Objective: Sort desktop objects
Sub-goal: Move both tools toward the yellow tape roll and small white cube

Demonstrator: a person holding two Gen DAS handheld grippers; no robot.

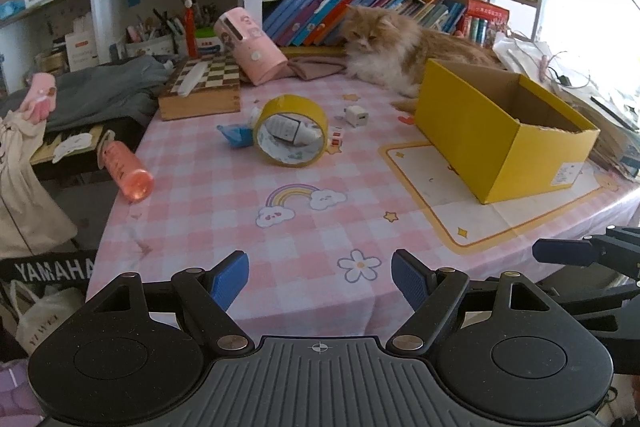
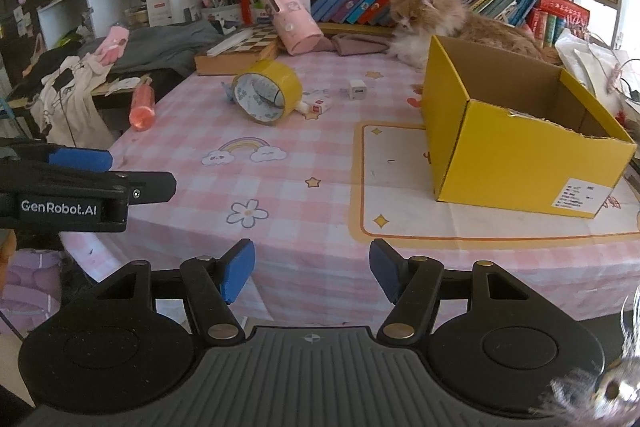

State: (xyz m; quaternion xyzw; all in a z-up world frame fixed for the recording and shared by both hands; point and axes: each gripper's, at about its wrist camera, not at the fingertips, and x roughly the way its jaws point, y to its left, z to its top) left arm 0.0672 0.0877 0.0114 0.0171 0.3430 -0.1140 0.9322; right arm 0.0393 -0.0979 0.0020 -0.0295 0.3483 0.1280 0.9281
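A yellow tape roll (image 1: 292,131) (image 2: 267,91) stands on edge mid-table, with a white tube (image 1: 290,131) seen through its hole. Beside it lie a blue wrapper (image 1: 236,135), a small white-and-red box (image 2: 318,105) and a white charger cube (image 1: 357,115) (image 2: 357,89). A pink bottle (image 1: 126,171) (image 2: 143,105) lies at the table's left edge. An open yellow cardboard box (image 1: 496,131) (image 2: 520,131) sits on the right. My left gripper (image 1: 320,277) is open and empty at the near table edge. My right gripper (image 2: 312,269) is open and empty, beside it.
An orange-and-white cat (image 1: 384,47) (image 2: 432,19) lies at the back behind the yellow box. A wooden chessboard box (image 1: 202,89) and a tipped pink cylinder (image 1: 250,45) sit at the back left. Clothes lie left of the table. Bookshelves line the back wall.
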